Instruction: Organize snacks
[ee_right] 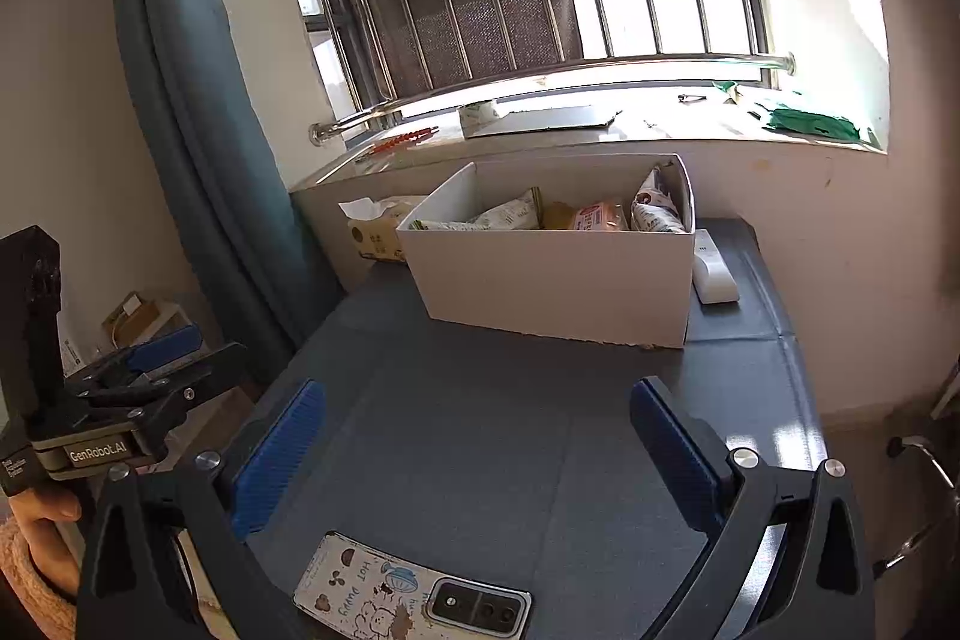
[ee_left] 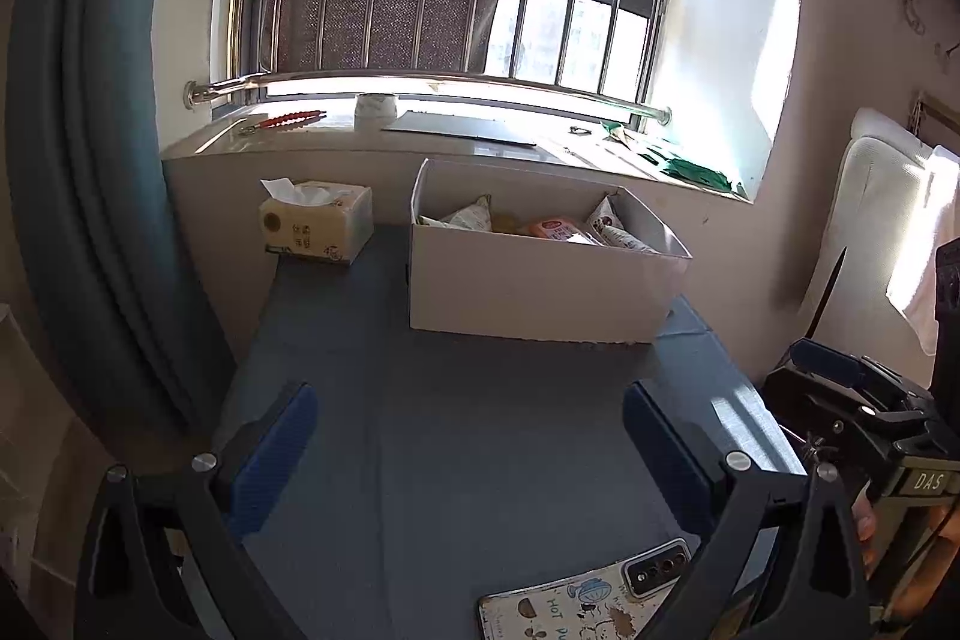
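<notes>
From the left wrist camera, the left gripper [ee_left: 470, 451] hangs over a dark blue table [ee_left: 456, 400] with its two blue-padded fingers spread wide and nothing between them. The snacks [ee_left: 540, 223] lie well ahead of the jaws, inside a white cardboard box [ee_left: 534, 292] that stands at the far end of the table, below the window sill [ee_left: 480, 142]. Several packets show above the box's rim: pale ones at the left and right and an orange-pink one between them. A tissue box [ee_left: 318, 220] sits to the left of the cardboard box, apart from it. Near the camera, a phone [ee_left: 594, 595] in a cartoon-printed case lies flat on the table, partly under the right-hand finger. At the right edge the right gripper [ee_left: 864, 400] appears side-on, held by a hand [ee_left: 864, 532].

From the right wrist camera, the right gripper [ee_right: 477, 451] also stands with its jaws wide apart and empty above the table [ee_right: 510, 400]. The box [ee_right: 552, 280] is well ahead of the fingers, with the snack packets [ee_right: 576, 214] lying inside it. A white remote-like device [ee_right: 714, 274] lies just beside the box's right wall, and the tissue box [ee_right: 378, 232] peeks out behind its left corner. The phone [ee_right: 414, 598] lies close in, between the fingers' bases. At the left, the left gripper [ee_right: 162, 358] shows side-on, held by a hand [ee_right: 42, 520] with a fuzzy sleeve [ee_right: 30, 580].
</notes>
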### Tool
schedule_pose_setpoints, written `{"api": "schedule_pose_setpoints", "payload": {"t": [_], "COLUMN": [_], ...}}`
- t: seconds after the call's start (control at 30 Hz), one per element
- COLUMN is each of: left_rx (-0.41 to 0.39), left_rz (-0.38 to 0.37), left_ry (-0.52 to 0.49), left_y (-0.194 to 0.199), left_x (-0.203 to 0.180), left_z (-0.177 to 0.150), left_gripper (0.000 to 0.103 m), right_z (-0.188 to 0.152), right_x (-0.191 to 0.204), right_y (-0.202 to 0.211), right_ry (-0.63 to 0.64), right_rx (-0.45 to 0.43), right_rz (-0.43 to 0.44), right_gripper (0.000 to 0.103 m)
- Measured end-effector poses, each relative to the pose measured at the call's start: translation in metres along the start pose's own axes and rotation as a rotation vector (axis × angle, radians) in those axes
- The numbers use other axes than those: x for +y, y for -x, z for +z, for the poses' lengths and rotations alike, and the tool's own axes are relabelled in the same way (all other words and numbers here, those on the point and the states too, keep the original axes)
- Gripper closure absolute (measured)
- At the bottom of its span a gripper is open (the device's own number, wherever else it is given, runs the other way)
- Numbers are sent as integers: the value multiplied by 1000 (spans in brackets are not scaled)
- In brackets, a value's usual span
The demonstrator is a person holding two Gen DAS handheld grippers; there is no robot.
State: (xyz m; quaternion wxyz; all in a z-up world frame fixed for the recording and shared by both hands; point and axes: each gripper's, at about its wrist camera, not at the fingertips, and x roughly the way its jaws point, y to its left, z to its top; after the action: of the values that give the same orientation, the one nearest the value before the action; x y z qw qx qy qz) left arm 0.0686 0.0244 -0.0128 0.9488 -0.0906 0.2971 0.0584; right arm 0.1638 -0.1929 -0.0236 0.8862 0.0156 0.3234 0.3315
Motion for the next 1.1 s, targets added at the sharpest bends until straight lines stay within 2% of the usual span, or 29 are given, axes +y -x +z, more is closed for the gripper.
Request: {"api": "schedule_pose_setpoints", "payload": {"t": [1.1], "left_rx": [12], "left_rz": [-5], "left_ry": [0], "left_y": [-3], "left_x": [2], "left_z": [-2], "left_gripper": [0], "right_z": [-1], "right_x": [5], "right_y": [-3], "right_ry": [17], "right_rx": [14], "right_rz": [-6], "right_gripper": [0]}}
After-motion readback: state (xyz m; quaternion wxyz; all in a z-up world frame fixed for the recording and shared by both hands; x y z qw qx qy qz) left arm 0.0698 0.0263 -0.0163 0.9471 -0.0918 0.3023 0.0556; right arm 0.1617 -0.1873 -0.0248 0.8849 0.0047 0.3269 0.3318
